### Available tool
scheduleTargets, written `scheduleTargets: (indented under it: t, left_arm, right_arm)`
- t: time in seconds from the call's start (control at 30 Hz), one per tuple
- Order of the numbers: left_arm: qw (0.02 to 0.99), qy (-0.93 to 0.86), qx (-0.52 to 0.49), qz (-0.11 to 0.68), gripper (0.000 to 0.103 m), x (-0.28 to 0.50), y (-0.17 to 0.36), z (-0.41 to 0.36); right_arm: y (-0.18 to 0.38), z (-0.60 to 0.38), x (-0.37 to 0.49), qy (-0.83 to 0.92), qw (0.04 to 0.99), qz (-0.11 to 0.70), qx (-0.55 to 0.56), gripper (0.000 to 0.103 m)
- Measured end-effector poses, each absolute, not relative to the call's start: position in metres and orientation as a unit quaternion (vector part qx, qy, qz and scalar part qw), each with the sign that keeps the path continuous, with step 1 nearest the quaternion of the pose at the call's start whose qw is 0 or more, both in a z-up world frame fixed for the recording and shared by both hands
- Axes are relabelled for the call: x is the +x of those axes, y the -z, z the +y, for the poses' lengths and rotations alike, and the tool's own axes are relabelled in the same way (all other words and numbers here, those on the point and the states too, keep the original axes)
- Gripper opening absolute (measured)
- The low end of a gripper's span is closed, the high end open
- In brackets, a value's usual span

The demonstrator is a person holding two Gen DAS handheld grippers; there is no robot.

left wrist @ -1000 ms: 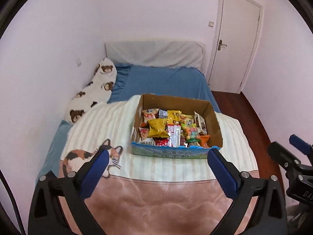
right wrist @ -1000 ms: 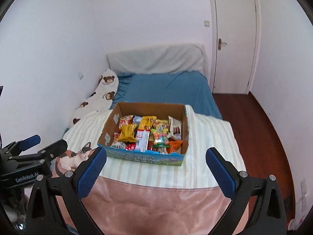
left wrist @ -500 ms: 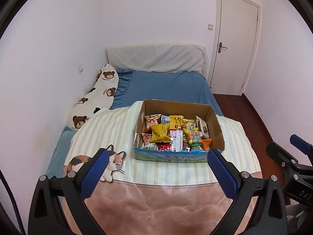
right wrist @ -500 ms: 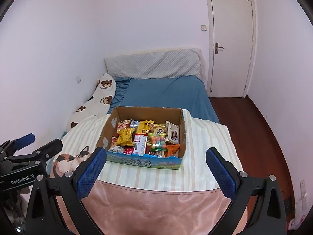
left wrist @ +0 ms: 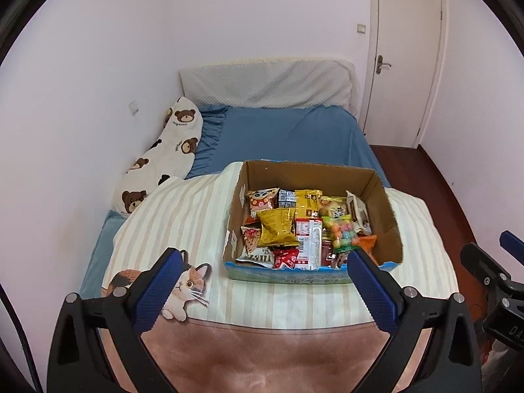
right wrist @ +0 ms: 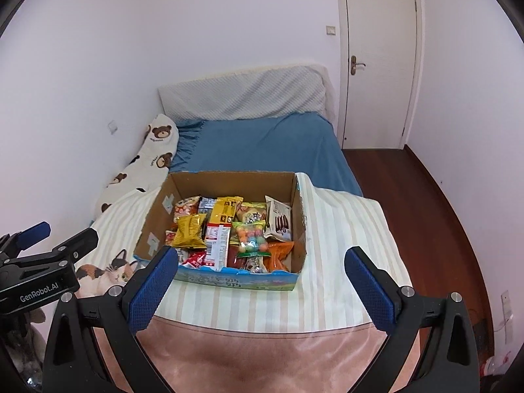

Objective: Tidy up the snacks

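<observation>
Many snack packets (left wrist: 294, 226) fill the cardboard box (right wrist: 296, 203); both grippers' fingers (left wrist: 159, 290) spread wide, empty.

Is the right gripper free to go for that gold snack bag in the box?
Probably yes: the right gripper is open and empty, the cardboard box is open-topped, and the gold bag lies uncovered on top.
</observation>
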State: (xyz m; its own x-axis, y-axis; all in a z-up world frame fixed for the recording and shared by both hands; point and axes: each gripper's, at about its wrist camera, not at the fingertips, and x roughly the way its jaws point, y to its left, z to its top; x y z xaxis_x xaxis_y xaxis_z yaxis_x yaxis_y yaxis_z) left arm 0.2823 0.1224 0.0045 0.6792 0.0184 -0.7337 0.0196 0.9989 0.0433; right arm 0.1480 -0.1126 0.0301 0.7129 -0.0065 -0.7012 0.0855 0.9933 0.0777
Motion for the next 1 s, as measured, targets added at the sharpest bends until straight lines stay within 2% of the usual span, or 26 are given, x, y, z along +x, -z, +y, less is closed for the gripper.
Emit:
scheduleTargets:
  t: [0.37,1.0]
  left_arm:
    - [0.905,-0.002,0.024,0.425,0.103,0.319,0.017,0.122]
    - [0.898,-0.003,0.027,0.439,0.103,0.333,0.03,0.122]
  right_arm:
    - [0.005,-0.111,0.199,0.035,0.91,0.412,0.034,0.103]
    - [0.021,-0.111,0.219,0.036,0.904,0.424,0.039,0.103]
